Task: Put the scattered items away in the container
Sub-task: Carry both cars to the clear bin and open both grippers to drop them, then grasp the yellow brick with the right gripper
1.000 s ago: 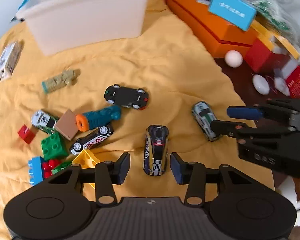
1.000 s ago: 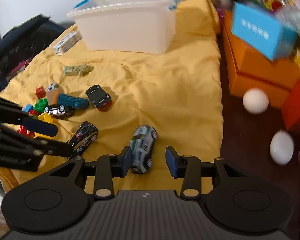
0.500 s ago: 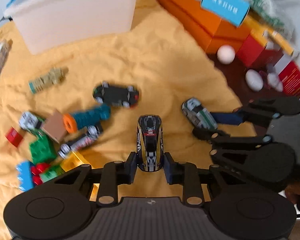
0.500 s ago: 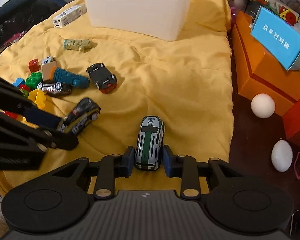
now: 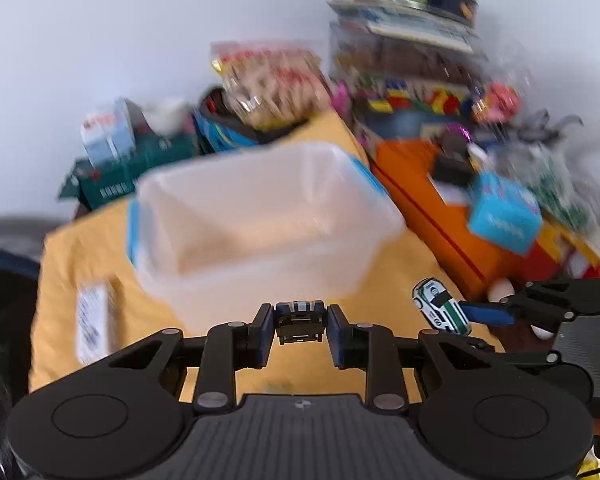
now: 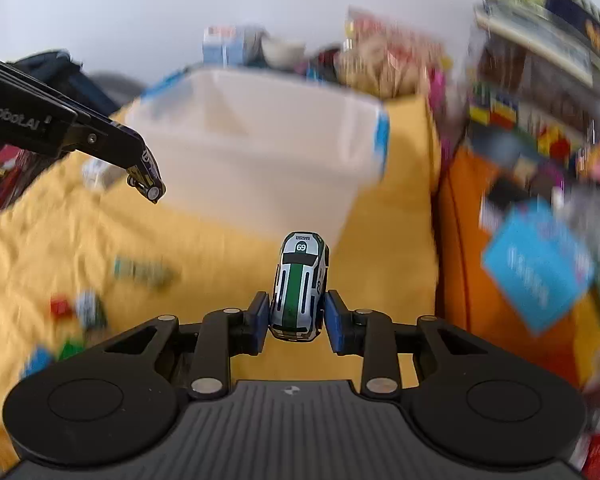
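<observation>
both grippers carry a toy car toward the bin (image 5: 260, 216) on the yellow cloth (image 6: 228, 248), each clamped by its sides so it can drop in. the left gripper (image 5: 300, 326) has its fingers closed on a dark car (image 5: 300, 316), seemingly tail-on. the right gripper (image 6: 296, 314) pinches a silver-green car (image 6: 300, 280) marked "69". side lettering reads "robot.ai". other toys remain scattered.

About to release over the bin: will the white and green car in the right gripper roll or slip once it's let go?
The white and green car is pinched only at its rear, nose up, so it may pivot or slip in the right gripper. It looks small, rigid and probably light. Being wheeled, it will likely roll on landing; the white container's walls should stop it.
</observation>
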Demonstrator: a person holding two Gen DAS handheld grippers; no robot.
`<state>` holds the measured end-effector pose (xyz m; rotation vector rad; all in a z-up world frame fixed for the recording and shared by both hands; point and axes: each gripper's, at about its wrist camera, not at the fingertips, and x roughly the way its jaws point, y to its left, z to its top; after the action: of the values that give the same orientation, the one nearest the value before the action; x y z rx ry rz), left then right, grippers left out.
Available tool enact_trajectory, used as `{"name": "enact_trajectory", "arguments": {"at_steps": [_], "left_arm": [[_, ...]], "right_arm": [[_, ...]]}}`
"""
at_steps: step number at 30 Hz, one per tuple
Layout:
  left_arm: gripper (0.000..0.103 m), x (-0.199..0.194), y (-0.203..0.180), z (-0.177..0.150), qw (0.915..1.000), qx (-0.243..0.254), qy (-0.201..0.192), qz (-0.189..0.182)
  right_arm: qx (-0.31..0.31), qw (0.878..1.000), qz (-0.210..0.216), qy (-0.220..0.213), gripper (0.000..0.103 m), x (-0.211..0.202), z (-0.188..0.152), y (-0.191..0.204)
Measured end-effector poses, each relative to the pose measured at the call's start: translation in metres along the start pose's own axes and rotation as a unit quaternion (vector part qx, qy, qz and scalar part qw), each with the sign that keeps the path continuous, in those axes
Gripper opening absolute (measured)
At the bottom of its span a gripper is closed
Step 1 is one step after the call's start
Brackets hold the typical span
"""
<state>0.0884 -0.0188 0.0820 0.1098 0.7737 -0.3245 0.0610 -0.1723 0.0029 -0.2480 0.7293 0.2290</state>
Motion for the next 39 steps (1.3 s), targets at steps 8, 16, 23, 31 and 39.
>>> {"name": "enact_trajectory", "arguments": {"at_steps": [8,16,23,31,39], "left_arm": [[0.031,0.029,0.061,0.068,0.9988,-0.015,-0.041,0.019],[0.032,0.125,0.073,0.08,0.998,-0.015,0.039,0.048],[0.047,0.097,0.061,0.048,0.9982,0.0,0.018,0.057],[0.076,0.021,0.03,-0.033,0.9989,0.007,-0.004,0.045],[0.075,0.0,-0.003,-0.154,0.9952,-0.023,0.084,0.044]], "right_arm": [[-0.023,0.998,-0.028,-0.057,0.033,0.03,0.088,0.011],[0.006,1.0,-0.022,0.021,0.034,0.108,0.115,0.0],[0.013,1.0,-0.018,-0.008,0.045,0.085,0.102,0.0],[-0.026,0.998,0.042,-0.05,0.06,0.015,0.044,0.021],[-0.065,0.992,0.102,0.019,0.052,-0.006,-0.052,0.052]]}}
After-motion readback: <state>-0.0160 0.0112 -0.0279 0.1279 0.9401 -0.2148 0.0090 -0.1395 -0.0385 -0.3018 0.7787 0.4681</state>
